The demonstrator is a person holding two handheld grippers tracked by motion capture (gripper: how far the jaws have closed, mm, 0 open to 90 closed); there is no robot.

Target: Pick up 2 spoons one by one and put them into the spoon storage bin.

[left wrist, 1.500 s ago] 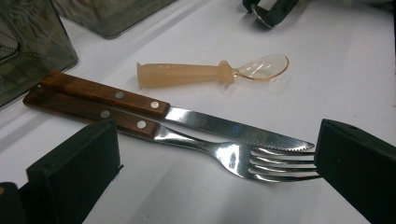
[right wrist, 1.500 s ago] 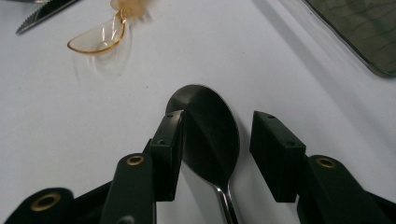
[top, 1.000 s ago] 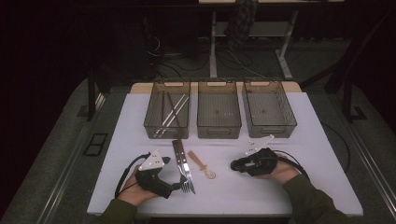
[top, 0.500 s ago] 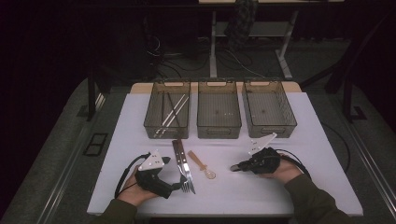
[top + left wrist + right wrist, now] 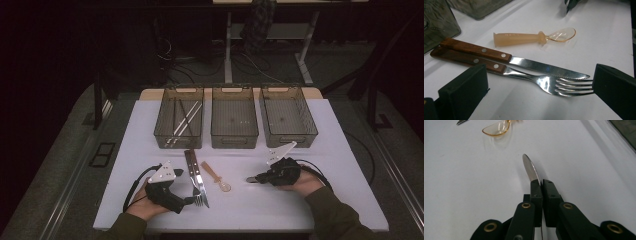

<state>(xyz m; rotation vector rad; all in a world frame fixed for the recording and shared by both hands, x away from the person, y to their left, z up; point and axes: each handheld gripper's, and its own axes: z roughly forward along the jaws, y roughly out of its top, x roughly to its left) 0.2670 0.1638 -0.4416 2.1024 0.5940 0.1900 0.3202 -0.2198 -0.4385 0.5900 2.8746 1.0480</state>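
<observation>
High view: three dark trays (image 5: 234, 142) stand in a row across the upper middle of the white table (image 5: 345, 200); the left one already holds long metal pieces. At lower left the left gripper (image 5: 192, 200) sits beside the fork (image 5: 199, 192) and knife (image 5: 192, 165), which lie side by side; a small amber spoon (image 5: 216, 176) lies just right of them. At lower right the right gripper (image 5: 249, 179) points toward frame centre with a thin metal piece pinched at its tip. Left gripper view: jaws stand wide, one block at lower left, one at right edge, nothing between them but the fork (image 5: 549, 83), whose tines reach nearly to the right block. The knife (image 5: 524, 62) lies touching or nearly touching the fork, wooden handles paired at left. Risk, as judged: closing here could catch both pieces at once, or nudge the knife and skew the pair. The amber spoon (image 5: 534, 38) lies near, upper centre. Right gripper view: jaws closed narrow on a slim, shiny blade (image 5: 531, 168), rounded tip, edge-on, rising toward frame centre, low over the table. The grip is thin and on smooth metal; it may pivot or slip when lifted toward a tray. The spoon bowl (image 5: 496, 129) shows at top left.
</observation>
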